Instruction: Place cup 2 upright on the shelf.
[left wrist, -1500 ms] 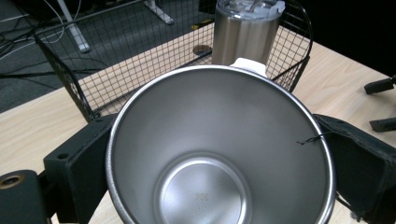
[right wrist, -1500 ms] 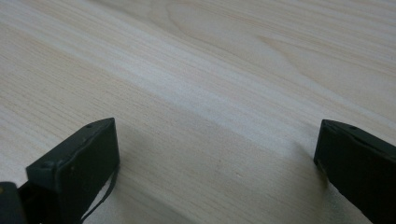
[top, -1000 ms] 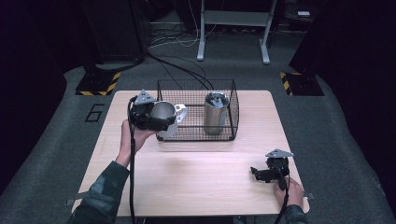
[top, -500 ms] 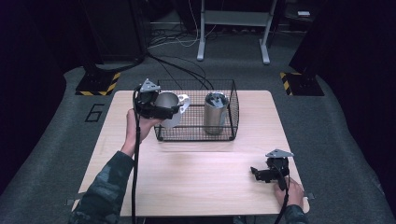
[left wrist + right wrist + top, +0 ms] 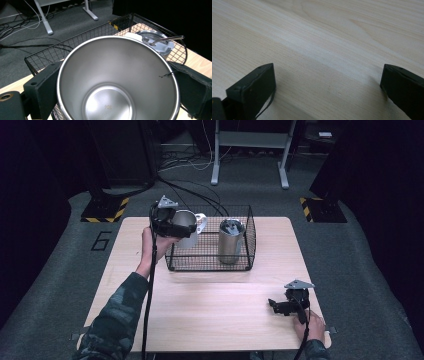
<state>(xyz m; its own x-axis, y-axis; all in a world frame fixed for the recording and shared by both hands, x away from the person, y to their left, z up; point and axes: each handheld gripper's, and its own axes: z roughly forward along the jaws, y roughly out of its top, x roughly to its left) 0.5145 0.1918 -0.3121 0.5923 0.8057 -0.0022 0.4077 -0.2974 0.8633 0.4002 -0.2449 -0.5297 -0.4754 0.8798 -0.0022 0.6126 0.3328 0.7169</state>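
Steel cup (image 5: 117, 82), open and bare inside, sits clamped between the left tongs (image 5: 175, 226), held above the wire basket's (image 5: 210, 265) 9 o'clock edge. Its base is hidden in the left gripper view; the high view shows a white handle at its 3 o'clock side. Beyond it at 1 o'clock in the basket stands a lidded tumbler (image 5: 156, 43). Right tongs (image 5: 327, 87) gape apart over bare surface (image 5: 200, 310) near its 5 o'clock corner.

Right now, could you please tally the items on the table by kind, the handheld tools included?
Steel cups: 2, open one in the left tongs, lidded one in the basket
Wire basket: 1
Tongs: 2, the right tongs empty
Total: 5
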